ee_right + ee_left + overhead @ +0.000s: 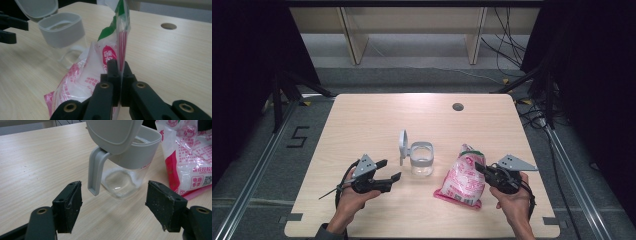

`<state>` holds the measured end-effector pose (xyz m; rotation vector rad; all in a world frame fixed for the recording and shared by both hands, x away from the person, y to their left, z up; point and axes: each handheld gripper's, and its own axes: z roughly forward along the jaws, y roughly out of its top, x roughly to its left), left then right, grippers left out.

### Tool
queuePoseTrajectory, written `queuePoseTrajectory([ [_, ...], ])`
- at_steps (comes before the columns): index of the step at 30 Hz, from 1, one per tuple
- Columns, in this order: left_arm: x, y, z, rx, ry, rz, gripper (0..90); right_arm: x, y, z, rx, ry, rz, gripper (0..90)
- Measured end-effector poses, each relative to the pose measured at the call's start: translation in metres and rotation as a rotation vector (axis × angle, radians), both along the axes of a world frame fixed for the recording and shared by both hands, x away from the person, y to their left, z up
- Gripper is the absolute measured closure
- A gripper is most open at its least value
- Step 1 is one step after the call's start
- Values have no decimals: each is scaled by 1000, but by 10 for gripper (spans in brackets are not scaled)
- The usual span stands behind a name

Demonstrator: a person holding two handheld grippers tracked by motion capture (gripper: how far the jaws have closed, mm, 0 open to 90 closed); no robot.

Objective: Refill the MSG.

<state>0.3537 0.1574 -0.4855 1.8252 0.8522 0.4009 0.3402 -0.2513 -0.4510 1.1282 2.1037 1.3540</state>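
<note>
On the left of the wooden table [362, 120], the left gripper [384, 170] rests low near the surface with its jaws spread wide and nothing between them, aimed at the clear jar [422, 161] just ahead; it looks placed to steady the jar by its body or handle when needed. The jar stands upright near the table's middle, its grey hinged lid [403, 145] flipped up and open, so the mouth is free to receive a pour, and a thin layer of white grains lies at its bottom. Just to the right lies the pink and white bag [462, 179], its lower end on the table and its top edge lifted. The right gripper [484, 171] has its jaws pressed together, pinching that upper edge, probably to raise and tip the bag toward the jar.
</note>
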Motion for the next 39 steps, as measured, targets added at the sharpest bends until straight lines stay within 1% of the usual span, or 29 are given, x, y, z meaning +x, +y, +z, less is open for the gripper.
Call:
queuePoseTrajectory([
  [2, -2, -3, 1, -3, -4, -5, 281, -1, 3, 2, 16, -31, 13, 900],
  [3, -2, -3, 2, 2, -8, -9, 281, -3, 4, 4, 23, -21, 16, 900],
  [4, -3, -3, 3, 6, -9, -6, 281, -4, 4, 6, 8, -28, 26, 900],
  [5, -4, -4, 4, 8, -11, -5, 281, -3, 5, 7, 15, -55, 32, 900],
  [6, -5, -4, 5, 11, -11, -4, 281, -6, 7, 10, 24, -43, 27, 900],
  [7, -6, -5, 5, 1, -13, -7, 281, -7, 8, 12, 13, -48, 38, 900],
  [9, -9, -7, 7, 8, -22, -4, 282, -9, 11, 16, -2, -54, 41, 900],
  [10, -10, -8, 7, 12, -24, -14, 283, -9, 14, 17, 14, -57, 40, 900],
  [11, -12, -10, 8, 17, -27, -21, 283, -10, 15, 20, 2, -51, 45, 900],
  [14, -17, -17, 12, 17, -42, -28, 292, -10, 20, 25, -4, -71, 69, 900],
  [15, -20, -20, 13, 22, -47, -39, 292, -10, 19, 27, -24, -76, 88, 900],
  [16, -22, -24, 13, 31, -55, -52, 293, -11, 21, 29, -6, -67, 77, 900],
  [17, -24, -28, 13, 36, -61, -64, 292, -9, 21, 30, -9, -88, 97, 900],
  [18, -26, -33, 13, 36, -60, -77, 292, -11, 23, 32, 3, -69, 105, 900],
  [19, -27, -38, 13, 51, -71, -89, 289, -10, 23, 34, -16, -85, 114, 900],
  [20, -29, -43, 12, 57, -76, -98, 289, -12, 26, 35, -20, -74, 116, 900],
  [21, -30, -47, 11, 71, -76, -110, 288, -10, 26, 38, -34, -89, 131, 900],
  [23, -33, -58, 7, 67, -66, -134, 288, -12, 32, 42, -11, -74, 130, 900],
  [24, -35, -63, 5, 75, -62, -147, 288, -11, 33, 44, -19, -89, 143, 900],
  [27, -36, -77, -3, 94, -48, -188, 288, -12, 38, 52, -51, -93, 154, 900],
  [28, -36, -82, -5, 87, -48, -200, 288, -11, 40, 54, -56, -114, 160, 900],
  [30, -38, -92, -11, 65, -36, -218, 289, -11, 44, 59, -67, -104, 164, 900],
  [31, -38, -98, -15, 56, -25, -236, 288, -10, 45, 61, -72, -116, 160, 900],
  [33, -38, -109, -20, 54, -10, -242, 289, -10, 48, 66, -87, -120, 166, 900],
  [34, -38, -112, -22, 78, -16, -247, 289, -8, 49, 69, -106, -137, 177, 900],
  [36, -38, -120, -24, 57, -13, -253, 289, -7, 50, 73, -113, -138, 179, 900],
  [37, -37, -123, -24, 80, -26, -248, 289, -6, 50, 75, -115, -143, 176, 900],
  [38, -37, -126, -24, 68, -22, -248, 290, -6, 49, 77, -125, -140, 171, 900],
  [39, -36, -129, -24, 72, -19, -259, 290, -5, 49, 78, -123, -159, 161, 900],
])
